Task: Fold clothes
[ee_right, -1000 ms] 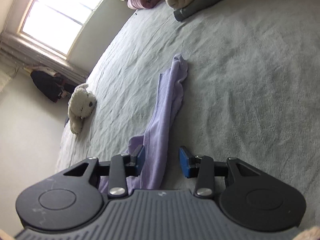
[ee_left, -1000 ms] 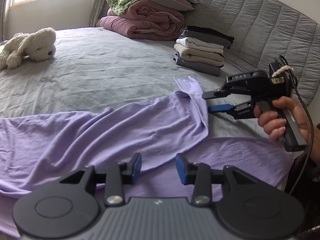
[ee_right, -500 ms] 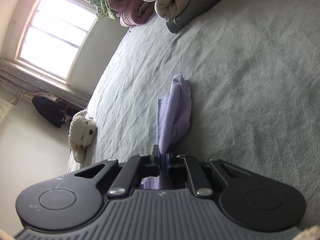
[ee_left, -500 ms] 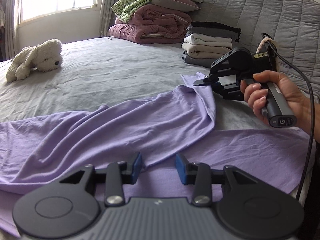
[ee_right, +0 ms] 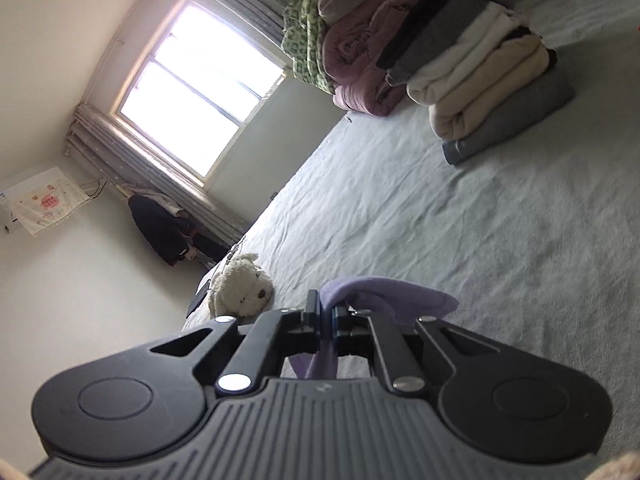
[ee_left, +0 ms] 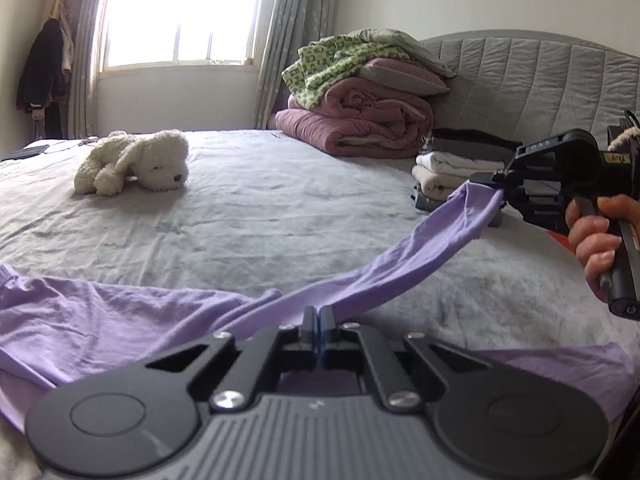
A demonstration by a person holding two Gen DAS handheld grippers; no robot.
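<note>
A lilac garment (ee_left: 120,316) lies spread over the near part of the grey bed (ee_left: 280,216). My left gripper (ee_left: 318,318) is shut on one of its edges at the bottom of the left wrist view. From there a band of the fabric rises to the right, up to my right gripper (ee_left: 494,184), held by a hand (ee_left: 596,236) and shut on the garment's far end. In the right wrist view the right gripper (ee_right: 326,316) pinches lilac cloth (ee_right: 384,290), which bunches over the right finger.
A stack of folded clothes (ee_left: 456,168) stands by the quilted headboard (ee_left: 540,84), behind the right gripper. Rolled pink and green bedding (ee_left: 360,112) sits at the back. A white plush toy (ee_left: 136,162) lies at the left. A window (ee_left: 180,12) fills the far wall.
Both grippers closed on the lilac garment, the right one first. Both then rose, lifting a stretched band of fabric off the bed between them.
</note>
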